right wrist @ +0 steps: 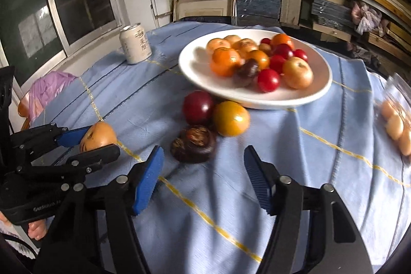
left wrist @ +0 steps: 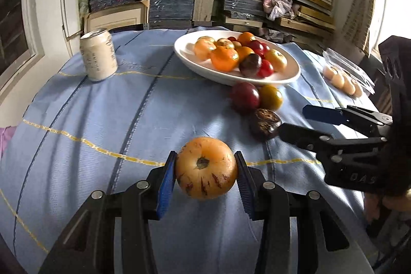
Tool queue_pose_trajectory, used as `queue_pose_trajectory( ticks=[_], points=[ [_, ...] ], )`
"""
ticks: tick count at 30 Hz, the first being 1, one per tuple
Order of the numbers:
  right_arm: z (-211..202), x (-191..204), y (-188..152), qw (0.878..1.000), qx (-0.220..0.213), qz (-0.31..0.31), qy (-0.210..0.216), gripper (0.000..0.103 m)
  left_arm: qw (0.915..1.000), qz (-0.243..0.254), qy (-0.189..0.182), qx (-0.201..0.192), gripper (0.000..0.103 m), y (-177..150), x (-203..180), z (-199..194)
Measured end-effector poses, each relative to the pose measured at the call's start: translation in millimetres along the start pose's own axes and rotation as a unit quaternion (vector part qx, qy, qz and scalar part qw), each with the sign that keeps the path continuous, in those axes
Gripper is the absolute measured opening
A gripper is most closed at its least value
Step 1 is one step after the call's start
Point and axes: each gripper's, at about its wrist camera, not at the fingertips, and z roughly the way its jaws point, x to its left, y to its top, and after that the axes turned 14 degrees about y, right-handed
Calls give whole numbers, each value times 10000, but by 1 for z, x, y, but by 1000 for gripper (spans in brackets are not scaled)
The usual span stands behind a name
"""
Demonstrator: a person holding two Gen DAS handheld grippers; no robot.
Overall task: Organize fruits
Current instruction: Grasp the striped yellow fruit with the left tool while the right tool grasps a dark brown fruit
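Three loose fruits lie near the white plate (right wrist: 318, 91) on the tabletop: a red plum (right wrist: 197, 107), a yellow fruit (right wrist: 231, 118) and a dark brown fruit (right wrist: 194, 144). The left gripper (left wrist: 205, 168) has its jaws clamped on a speckled orange fruit (left wrist: 205, 167); the right gripper (right wrist: 203, 171) has empty, parted jaws just short of the dark one.

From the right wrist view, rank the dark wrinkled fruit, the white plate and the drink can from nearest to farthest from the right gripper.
1. Dark wrinkled fruit: just ahead of the right gripper, toward its left finger, on the blue cloth.
2. White plate: farther back, center-right, piled with fruit.
3. Drink can: farthest, back left near the window.
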Motion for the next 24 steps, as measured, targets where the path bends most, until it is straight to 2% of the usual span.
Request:
queue_pose_trajectory(
  ticks=[12,18,20,24],
  points=[
    [41,5,13,9993,362,8,-57,64,9998,-137,-106,94,45,1,7,-1],
    [50,3,13,9985,538,31,-68,56,9997,-181,-120,143,45,2,8,1],
    [50,3,13,9983,559,-25,-141,46,9997,-178,-115,142,45,2,8,2],
    [47,0,11,9986,534,-4,-61,46,9997,-162,-100,177,45,2,8,3]
  ],
)
